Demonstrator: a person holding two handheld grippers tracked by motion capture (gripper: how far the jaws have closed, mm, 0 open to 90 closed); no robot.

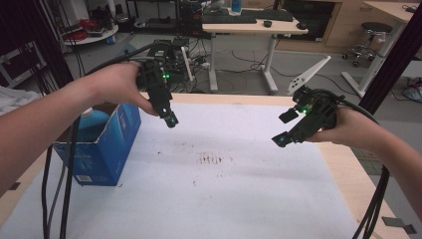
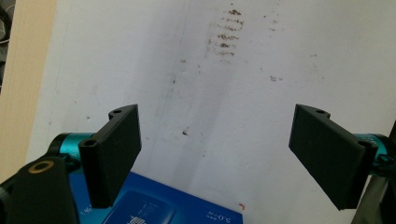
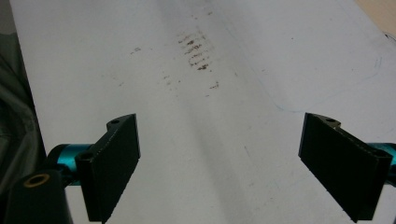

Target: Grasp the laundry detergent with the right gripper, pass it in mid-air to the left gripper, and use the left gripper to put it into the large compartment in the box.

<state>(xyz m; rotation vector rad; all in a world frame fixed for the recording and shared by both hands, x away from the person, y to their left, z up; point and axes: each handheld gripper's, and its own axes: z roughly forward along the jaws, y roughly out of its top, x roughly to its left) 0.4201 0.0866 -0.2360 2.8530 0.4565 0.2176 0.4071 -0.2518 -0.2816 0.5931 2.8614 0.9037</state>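
Both hand-held grippers hung in the air above the white sheet-covered table, holding nothing. The left black two-jaw gripper sat high at the left, gripped by the person's left hand, tips pointing down and just right of the open blue cardboard box. In the left gripper view its jaws stood wide apart with bare white sheet between them, and the blue printed top of the box showed at the bottom edge under the left jaw. The box stood at the table's left edge, near the left gripper but not touching it; a blue-capped container sat inside, details too dim to tell. The right black two-jaw gripper was at the right side, held in the right hand, tilted down and left toward the middle of the table. Its jaws were also spread wide, nothing in the gap. A patch of small brown marks lay on the sheet between the two grippers, and was seen in the left gripper view and the right gripper view ahead of the jaws. Black cables trailed down at the left.
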